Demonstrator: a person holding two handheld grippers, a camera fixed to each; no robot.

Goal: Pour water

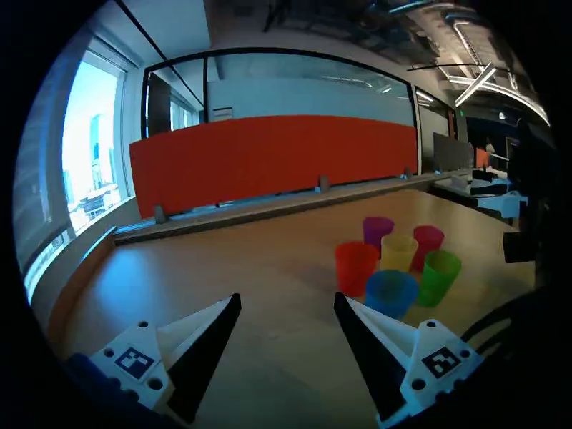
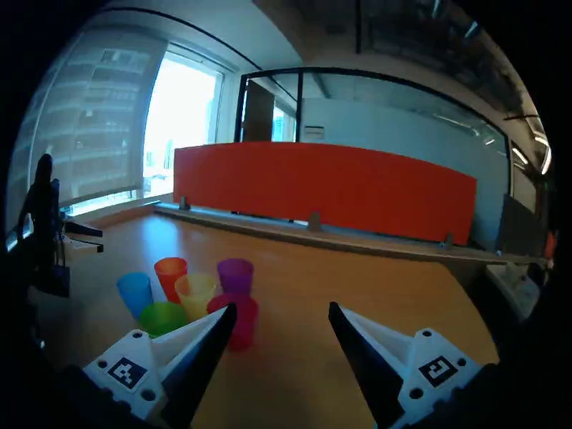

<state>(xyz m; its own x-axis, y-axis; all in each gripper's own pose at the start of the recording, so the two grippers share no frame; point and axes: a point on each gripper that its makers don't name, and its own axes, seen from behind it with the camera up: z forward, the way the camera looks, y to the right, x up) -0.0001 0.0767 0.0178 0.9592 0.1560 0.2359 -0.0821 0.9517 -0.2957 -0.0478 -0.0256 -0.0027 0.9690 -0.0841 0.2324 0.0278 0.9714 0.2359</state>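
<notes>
Several coloured plastic cups stand upright in a tight cluster on the wooden table. In the left gripper view the red cup and blue cup are nearest, with yellow, purple, pink and green cups behind. My left gripper is open and empty, left of the cluster. In the right gripper view the pink cup and green cup sit just past my left fingertip. My right gripper is open and empty. I cannot tell what the cups hold.
An orange divider panel runs along the table's far edge, with glass walls behind it. Bright windows stand at the side. A dark shape rises at the table's left edge in the right gripper view.
</notes>
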